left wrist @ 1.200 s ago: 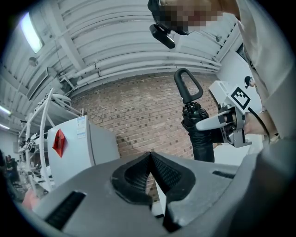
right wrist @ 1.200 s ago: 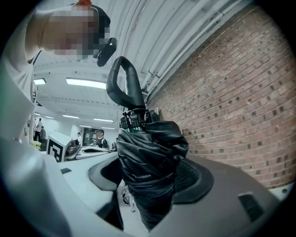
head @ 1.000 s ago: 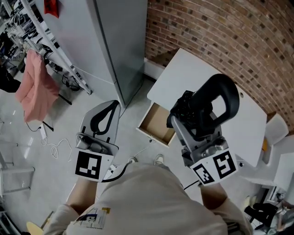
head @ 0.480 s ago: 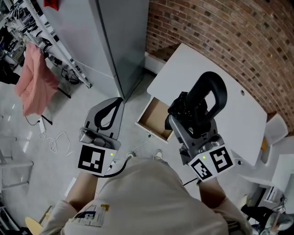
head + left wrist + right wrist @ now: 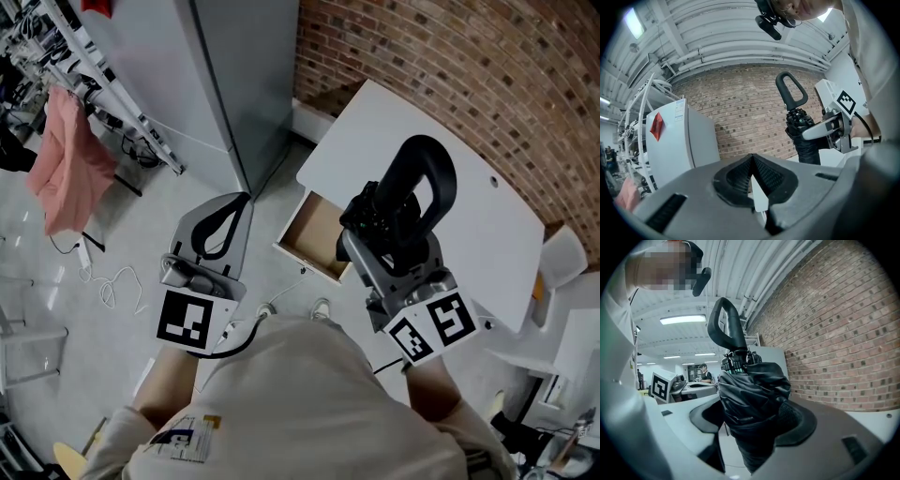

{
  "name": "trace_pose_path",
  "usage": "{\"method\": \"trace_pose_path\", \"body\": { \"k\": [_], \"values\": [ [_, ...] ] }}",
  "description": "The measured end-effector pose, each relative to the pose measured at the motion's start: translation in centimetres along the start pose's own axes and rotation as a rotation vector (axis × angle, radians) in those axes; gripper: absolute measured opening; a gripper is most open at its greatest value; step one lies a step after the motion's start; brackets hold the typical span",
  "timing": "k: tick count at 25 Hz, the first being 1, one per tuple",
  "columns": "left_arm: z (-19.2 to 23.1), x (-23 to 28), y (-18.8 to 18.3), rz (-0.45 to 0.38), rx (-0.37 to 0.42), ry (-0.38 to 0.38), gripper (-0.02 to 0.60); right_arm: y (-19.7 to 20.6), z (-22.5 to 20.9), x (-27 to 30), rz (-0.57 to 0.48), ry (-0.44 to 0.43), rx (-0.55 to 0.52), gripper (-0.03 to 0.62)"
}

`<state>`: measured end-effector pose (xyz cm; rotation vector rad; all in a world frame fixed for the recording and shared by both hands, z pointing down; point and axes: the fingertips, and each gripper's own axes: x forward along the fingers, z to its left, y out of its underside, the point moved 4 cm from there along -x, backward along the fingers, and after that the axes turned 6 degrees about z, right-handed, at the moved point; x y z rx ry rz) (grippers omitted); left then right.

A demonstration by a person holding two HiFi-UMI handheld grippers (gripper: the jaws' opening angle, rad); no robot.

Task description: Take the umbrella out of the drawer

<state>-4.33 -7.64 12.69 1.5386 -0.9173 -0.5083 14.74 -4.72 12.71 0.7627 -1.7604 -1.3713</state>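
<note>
Two grippers are in my view, and both have sunk a little since a second ago. The umbrella [image 5: 396, 204] looks a bit smaller in the head view now, and it has slid slightly to the left. The drawer [image 5: 314, 239] is pulled out just as it was, with its brown inside showing under the edge of the white table [image 5: 375, 131]. My right gripper [image 5: 752, 423] has its jaws spread wide, and they squeeze the black folded cloth of the umbrella from both sides. The umbrella is out of the drawer and up in the air, in front of the table edge and to the right of the drawer in the head view. Its long line runs up and down. The black loop handle is on top and leans a little to the left in the right gripper view. The cloth end hangs below the jaws. My left gripper [image 5: 752, 159] is well apart from the umbrella, out to the left over the floor. Its jaws are pressed together with only their own black pads touching. Behind the table stands the brick wall [image 5: 450, 56], with a tall grey cabinet [image 5: 244, 84] to its left.
</note>
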Motion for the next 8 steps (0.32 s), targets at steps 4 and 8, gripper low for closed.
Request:
{"method": "trace_pose_path", "body": {
  "k": [4, 8],
  "values": [
    [-0.19, -0.02, 0.11, 0.002, -0.003, 0.003, 0.008, 0.31, 0.00, -0.16, 0.011, 0.003, -0.004, 0.301],
    [-0.29, 0.08, 0.25, 0.006, -0.004, 0.005, 0.008, 0.61, -0.21, -0.23, 0.021, 0.009, -0.002, 0.301]
  ]
}}
